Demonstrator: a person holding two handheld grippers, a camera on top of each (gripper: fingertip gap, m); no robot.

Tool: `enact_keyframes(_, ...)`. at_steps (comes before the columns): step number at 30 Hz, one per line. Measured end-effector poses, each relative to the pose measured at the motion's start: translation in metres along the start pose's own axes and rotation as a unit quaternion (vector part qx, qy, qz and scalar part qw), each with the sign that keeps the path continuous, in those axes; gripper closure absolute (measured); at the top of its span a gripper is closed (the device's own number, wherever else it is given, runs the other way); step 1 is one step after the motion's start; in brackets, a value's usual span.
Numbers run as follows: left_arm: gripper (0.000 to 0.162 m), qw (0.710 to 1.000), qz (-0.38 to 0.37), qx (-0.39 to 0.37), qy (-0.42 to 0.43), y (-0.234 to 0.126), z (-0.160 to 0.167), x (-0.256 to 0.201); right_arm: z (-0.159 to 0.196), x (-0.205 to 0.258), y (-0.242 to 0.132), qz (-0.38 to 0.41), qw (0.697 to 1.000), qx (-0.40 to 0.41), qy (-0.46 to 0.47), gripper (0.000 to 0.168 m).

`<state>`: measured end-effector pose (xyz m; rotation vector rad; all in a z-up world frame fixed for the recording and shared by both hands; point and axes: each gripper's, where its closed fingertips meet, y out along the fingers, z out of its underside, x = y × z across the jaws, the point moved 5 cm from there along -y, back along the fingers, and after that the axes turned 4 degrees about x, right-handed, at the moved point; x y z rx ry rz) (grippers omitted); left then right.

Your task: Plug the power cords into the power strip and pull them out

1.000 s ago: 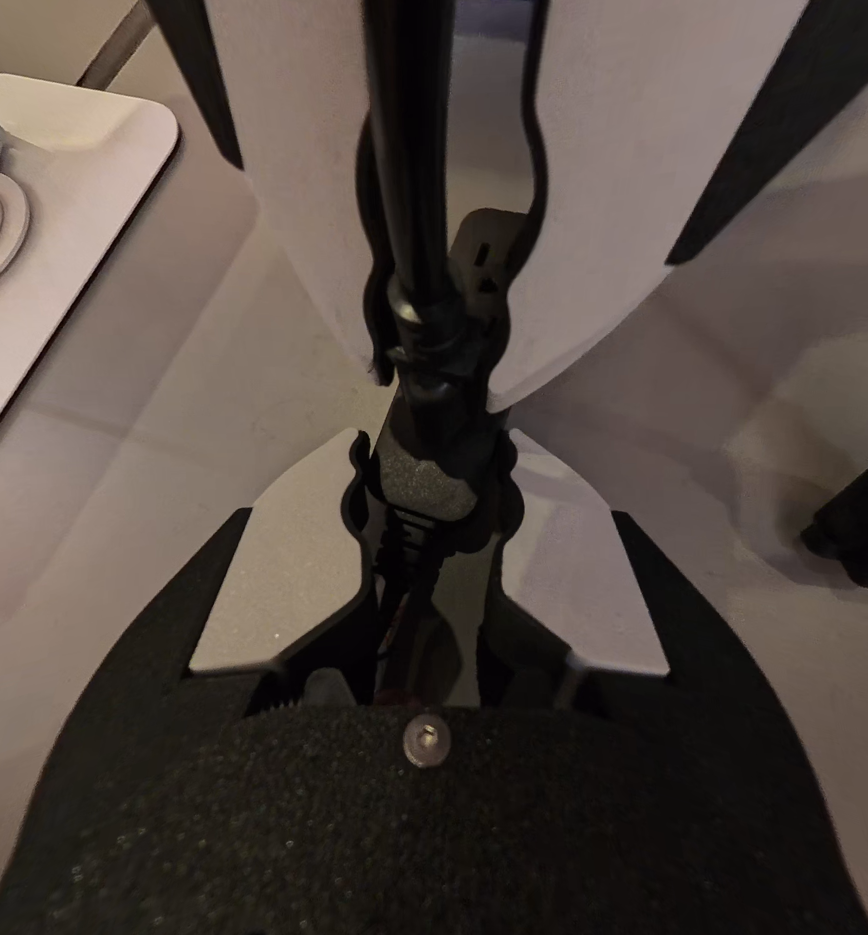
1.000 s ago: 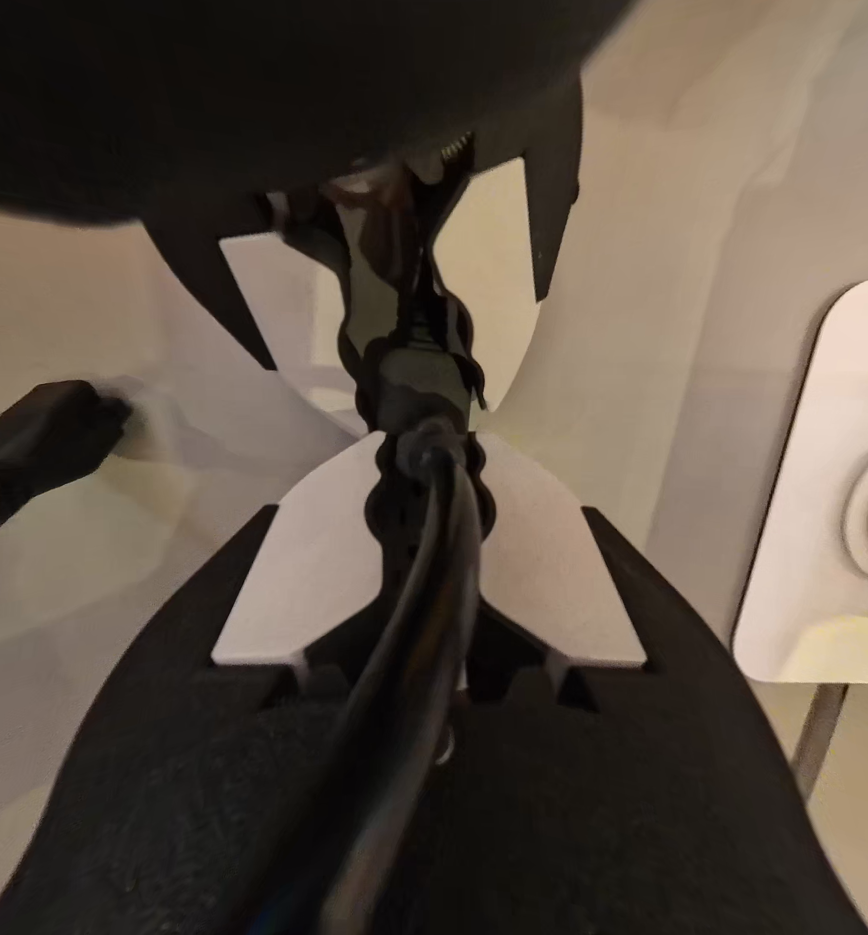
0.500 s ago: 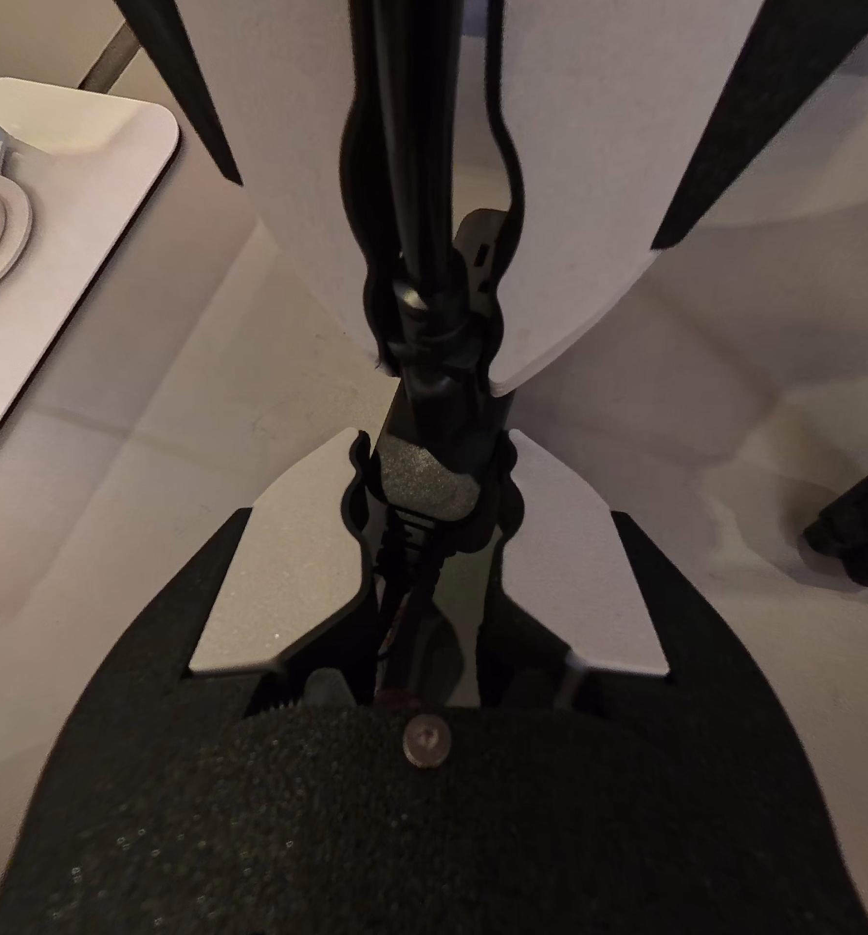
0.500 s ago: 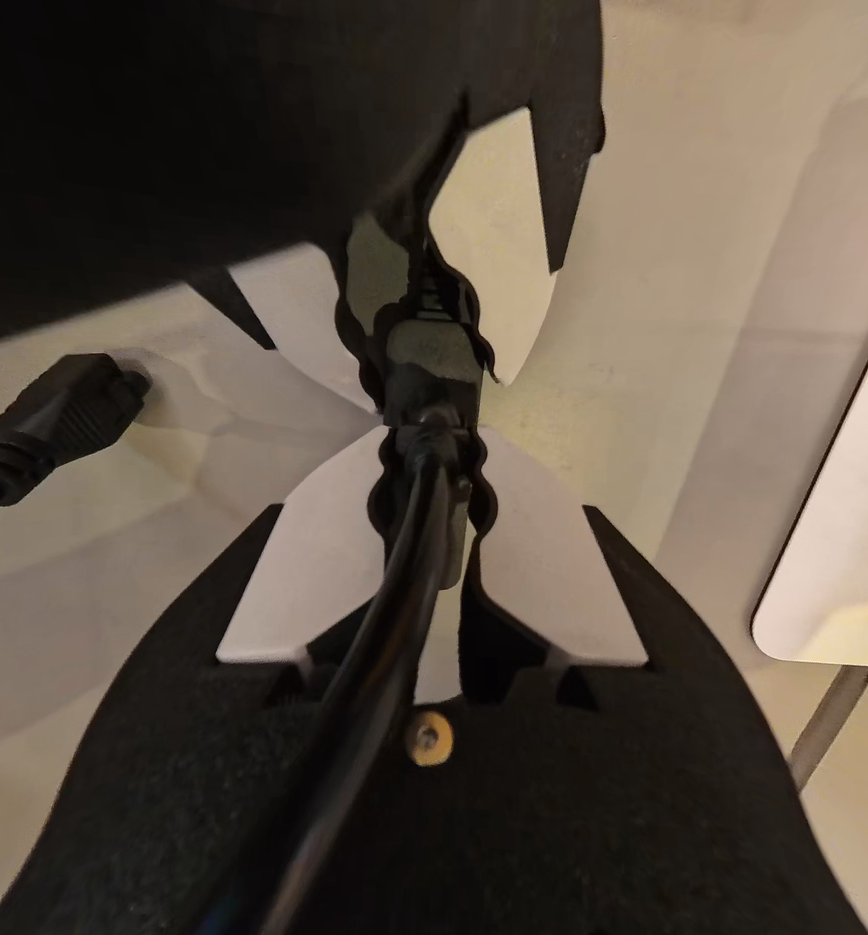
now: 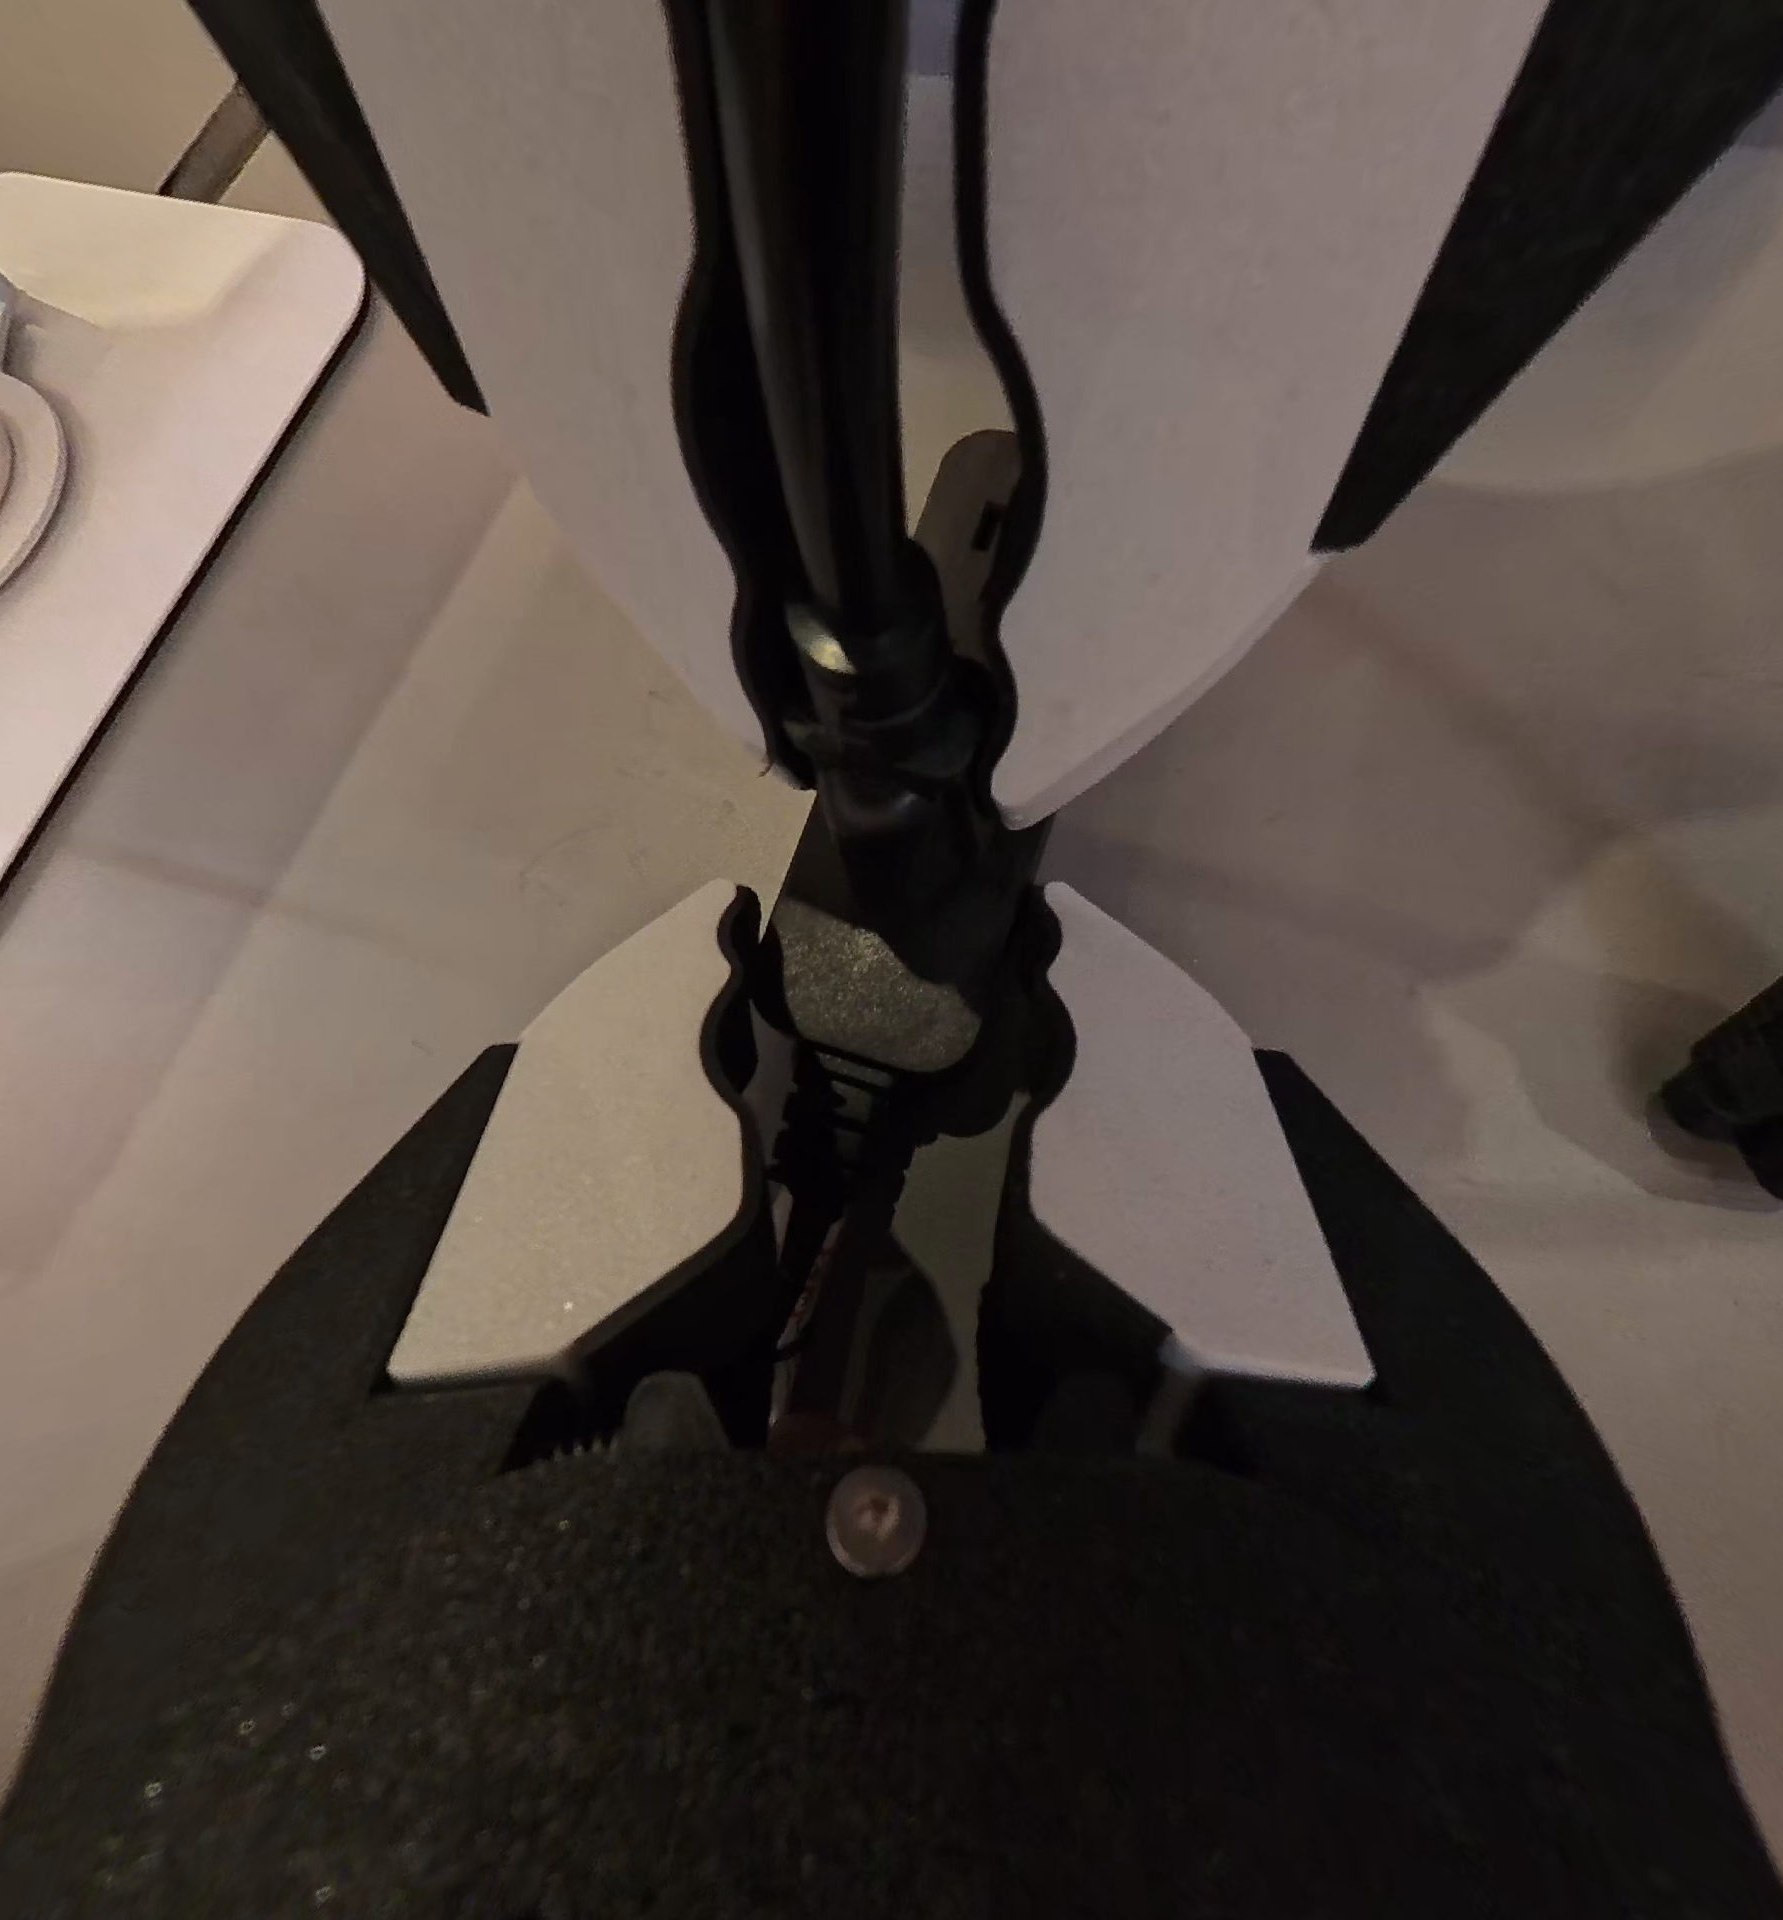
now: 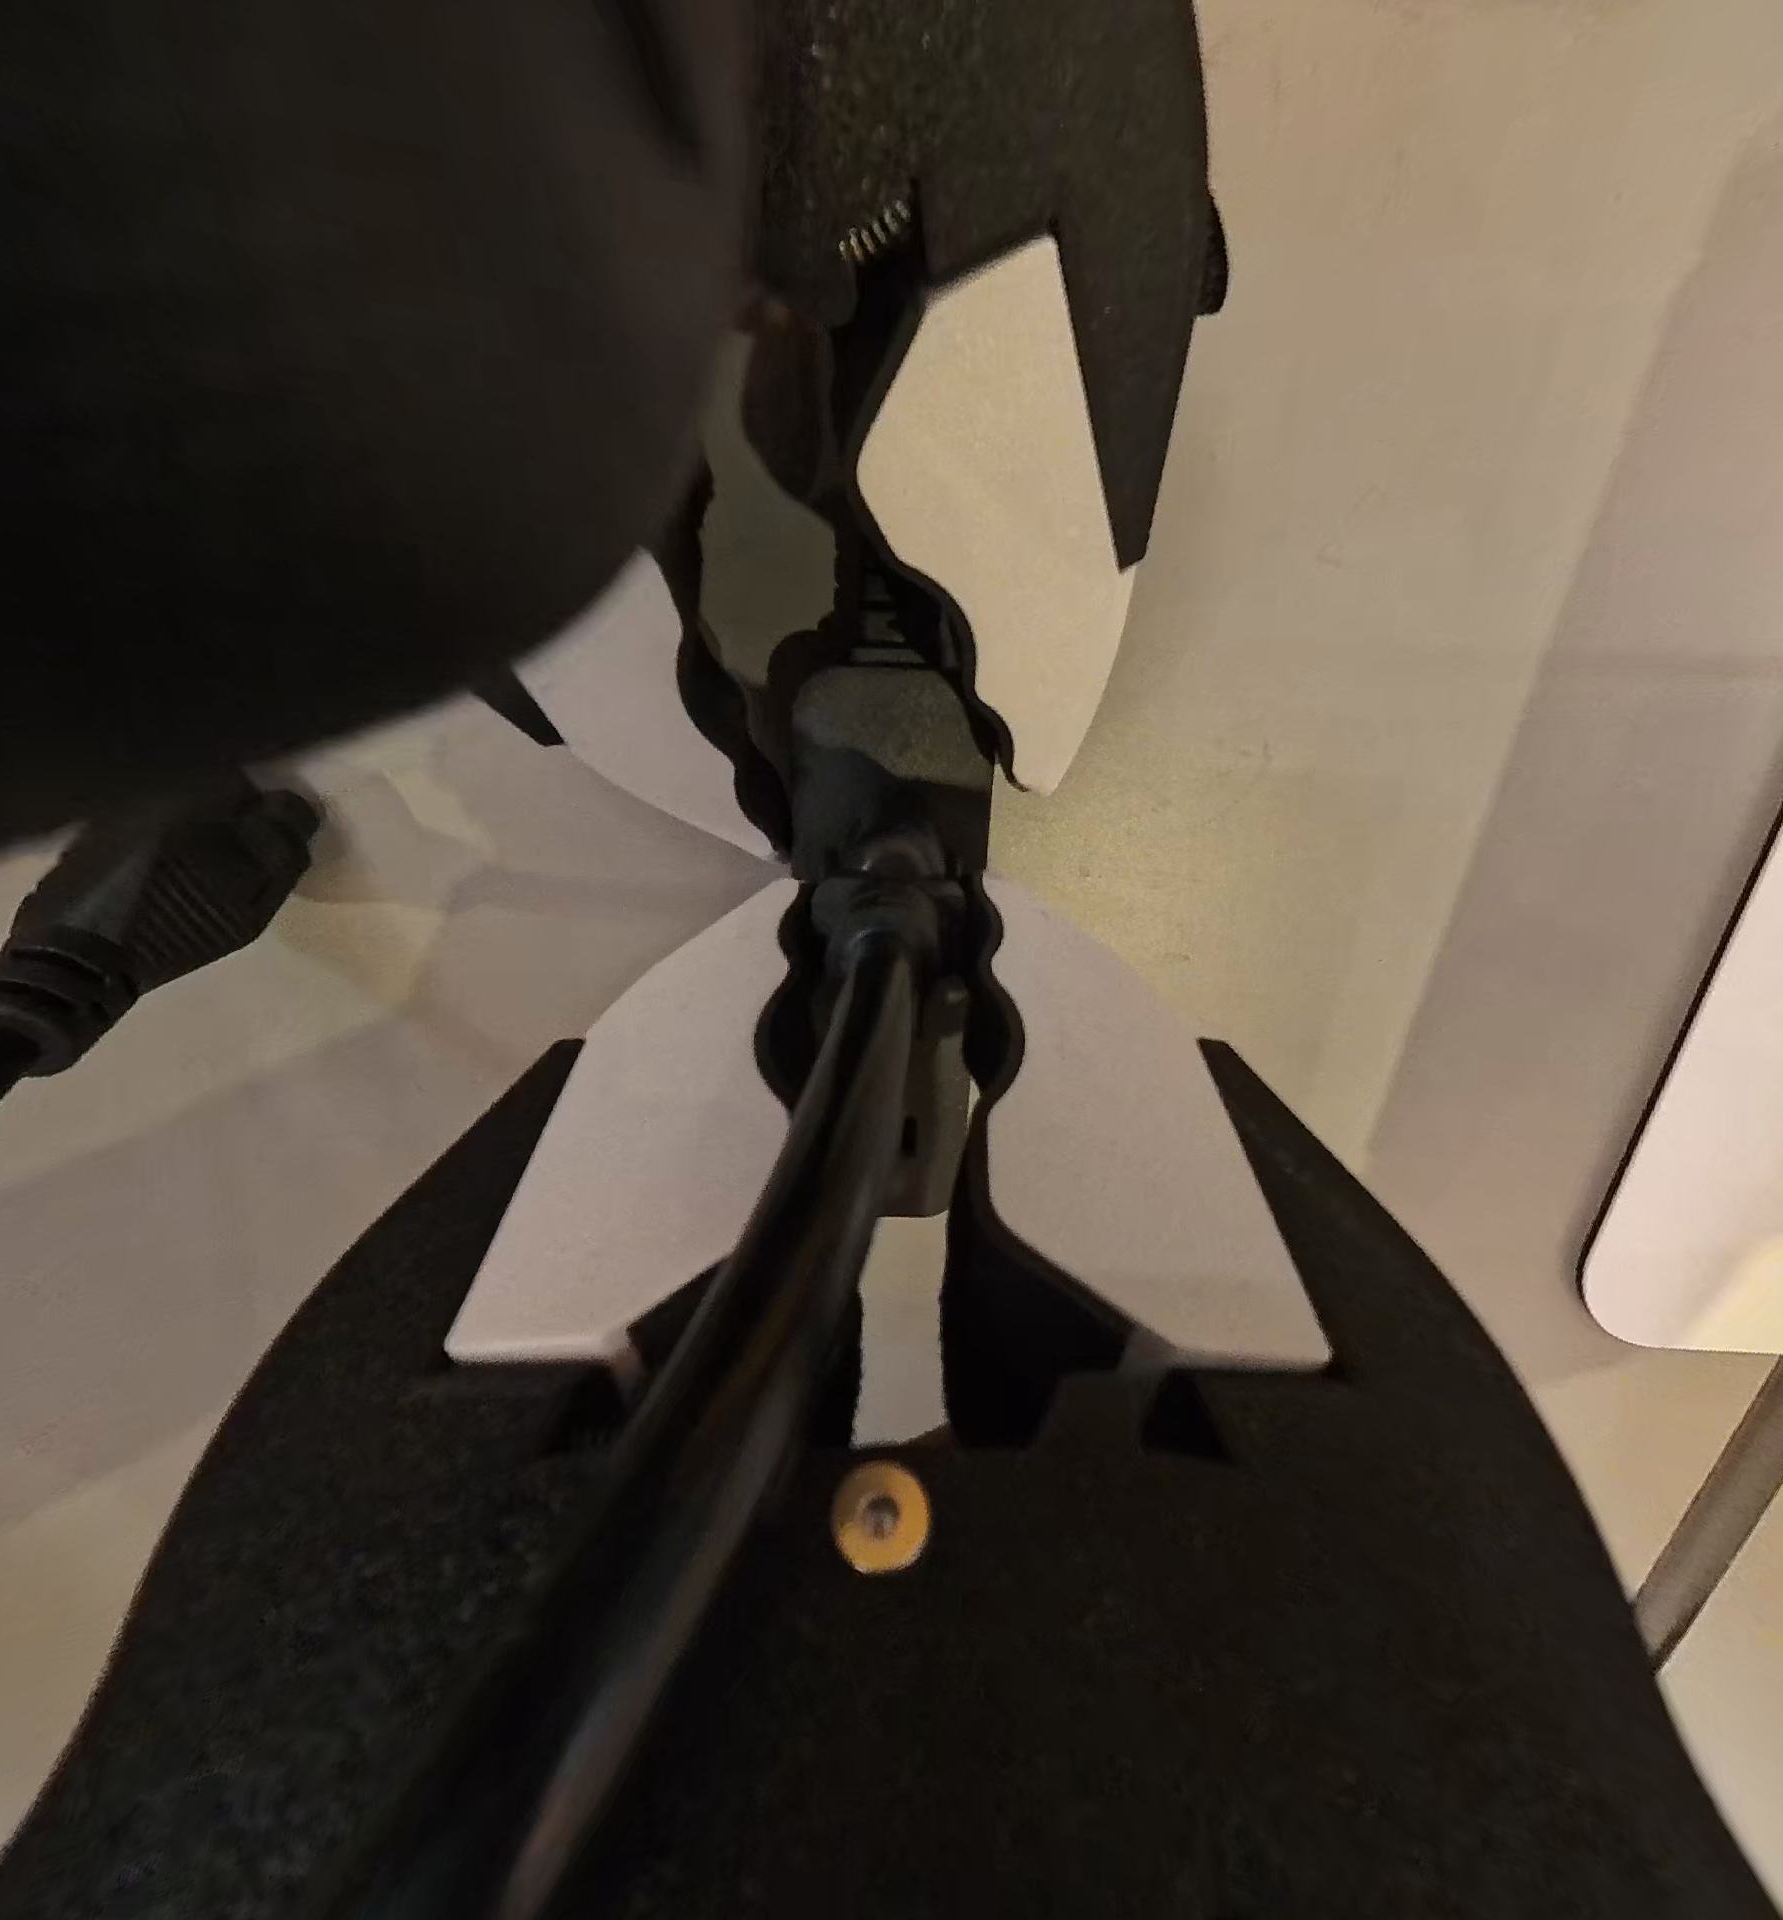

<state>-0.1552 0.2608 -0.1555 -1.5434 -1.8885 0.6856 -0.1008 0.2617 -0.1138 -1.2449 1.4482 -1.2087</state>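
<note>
White tabletop [image 5: 295, 1039] fills my left wrist view, where my left gripper [image 5: 892, 935] clamps the black power strip [image 5: 866, 987] end. Opposite, my right gripper [image 5: 882, 758] pinches a plug. From my right wrist view, the power cord [image 6: 762, 1247] trails back; another plug [image 6: 170, 894] lies aside.

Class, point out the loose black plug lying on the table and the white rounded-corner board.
Loose black plug [image 6: 180, 894], right wrist view, ribbed body.
White rounded-corner board [image 5: 139, 343], left wrist view, flat top surface.
</note>
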Motion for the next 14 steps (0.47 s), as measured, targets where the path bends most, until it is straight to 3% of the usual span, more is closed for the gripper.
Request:
enact_keyframes(1, 0.113, 1.0, -0.001, 0.0, 0.001, 0.0, 0.0, 0.0, 0.0, 0.0, 0.0, 0.0, 1.0, 0.002, 0.002, 0.143)
enact_keyframes(7, 0.113, 1.0, -0.003, 0.0, -0.001, 0.0, 0.0, -0.001, 0.006, 0.002, -0.003, -0.005, 1.0, -0.015, 0.015, 0.142)
enact_keyframes(10, 0.113, 1.0, -0.005, 0.0, 0.0, -0.001, 0.0, -0.001, -0.012, 0.002, -0.023, -0.01, 0.998, -0.061, 0.011, 0.139)
enact_keyframes(14, 0.113, 1.0, -0.011, 0.0, 0.004, -0.002, 0.001, -0.001, -0.012, 0.002, -0.017, 0.006, 0.999, 0.012, -0.03, 0.138)
